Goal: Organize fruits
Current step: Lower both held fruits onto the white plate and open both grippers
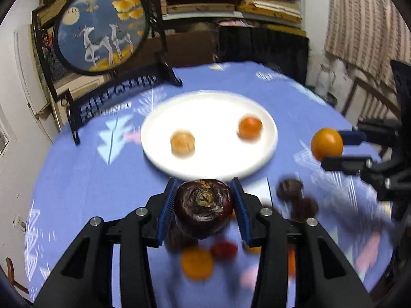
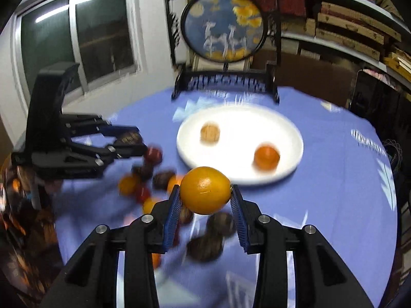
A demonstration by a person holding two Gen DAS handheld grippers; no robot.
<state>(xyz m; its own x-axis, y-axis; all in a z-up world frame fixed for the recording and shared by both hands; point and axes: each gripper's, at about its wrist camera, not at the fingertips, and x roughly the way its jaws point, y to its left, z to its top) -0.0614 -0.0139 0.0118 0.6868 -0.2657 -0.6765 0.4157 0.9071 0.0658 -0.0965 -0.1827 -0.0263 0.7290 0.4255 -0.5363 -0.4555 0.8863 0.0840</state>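
Two fruits sit on the white plate (image 1: 267,151). Left gripper (image 1: 204,205) clamps a dark purple fruit (image 1: 204,206); right gripper (image 2: 205,200) clamps an orange (image 2: 205,190). Loose pile (image 2: 154,179) remains on the tablecloth (image 2: 321,205).

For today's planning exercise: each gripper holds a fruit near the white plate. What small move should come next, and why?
Probably carry the orange in the right gripper forward over the white plate and release it in bare space: two fruits already lie there, and the left gripper holds its dark fruit short of the rim.
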